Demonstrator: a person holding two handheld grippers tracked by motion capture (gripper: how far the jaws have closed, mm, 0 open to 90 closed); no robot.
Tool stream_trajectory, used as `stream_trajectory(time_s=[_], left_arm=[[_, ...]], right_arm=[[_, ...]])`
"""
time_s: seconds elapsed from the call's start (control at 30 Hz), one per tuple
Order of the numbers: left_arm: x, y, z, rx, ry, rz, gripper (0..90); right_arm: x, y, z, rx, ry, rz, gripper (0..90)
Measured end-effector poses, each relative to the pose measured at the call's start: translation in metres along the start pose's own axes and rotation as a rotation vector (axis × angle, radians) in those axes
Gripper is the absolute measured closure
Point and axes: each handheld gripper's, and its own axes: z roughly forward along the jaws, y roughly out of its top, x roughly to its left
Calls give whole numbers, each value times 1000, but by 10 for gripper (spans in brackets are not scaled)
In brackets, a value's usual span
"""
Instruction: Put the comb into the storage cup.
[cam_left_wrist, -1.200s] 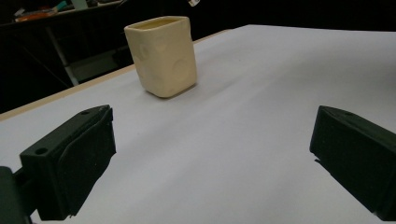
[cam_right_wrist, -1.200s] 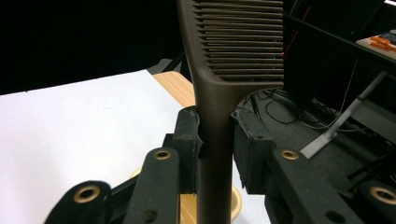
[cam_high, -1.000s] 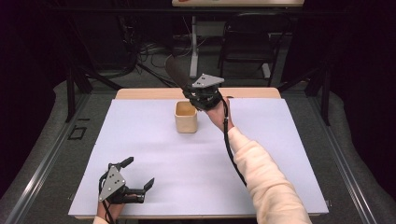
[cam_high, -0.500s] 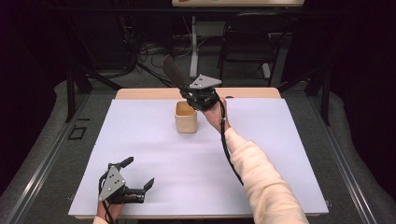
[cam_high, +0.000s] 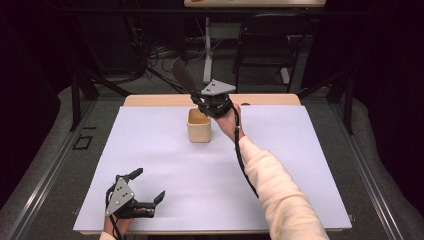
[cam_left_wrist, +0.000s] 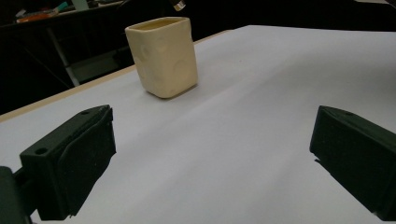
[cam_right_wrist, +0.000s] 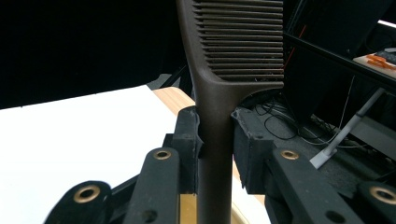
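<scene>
Nothing has shifted since the earlier frames — both hands sit where they were, and the cup hasn't budged.

Landmark = cream cup (cam_high: 199, 126), standing upright on the white sheet (cam_high: 300, 165) that covers the table, toward the far edge of the sheet.

Right gripper (cam_high: 200, 100) is just beyond the cup's far-right rim, held above it, w/ the person's hand (cam_high: 231, 122) and pale sleeve (cam_high: 277, 190) coming in from the cup's right and near side. Its jaws are clamped on a dark brown comb (cam_right_wrist: 219, 93): in the right gripper view the pads pinch the comb's handle from both sides, teeth up past the jaws. From the high view the comb (cam_high: 184, 75) slants up and away from the cup toward the far left, out over the table's back edge. Can't tell from the pics whether the handle's lower end reaches inside the cup.

Left gripper (cam_high: 149, 191) is well apart from the cup — near the front-left corner of the sheet, low over the paper. Jaws stand wide apart, nothing between them; left gripper view shows just bare sheet between the two black pads, w/ the cup (cam_left_wrist: 162, 56) farther off, up and left of centre.
</scene>
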Motion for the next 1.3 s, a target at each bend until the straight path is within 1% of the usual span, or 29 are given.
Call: stream_trajectory(time_s=[0.23,0.87,1.1,1.3], left_arm=[[0,0,0,0,0,-1,3],[0,0,-1,-1,1,-5,3],[0,0,-1,-2,2,-5,3],[0,0,-1,0,3,-5,3]], right_arm=[[3,1,3,-6,1,-8,727],[6,-3,12,6,19,-8,726],[6,-5,14,10,16,-8,727],[7,-7,17,15,23,-6,727]])
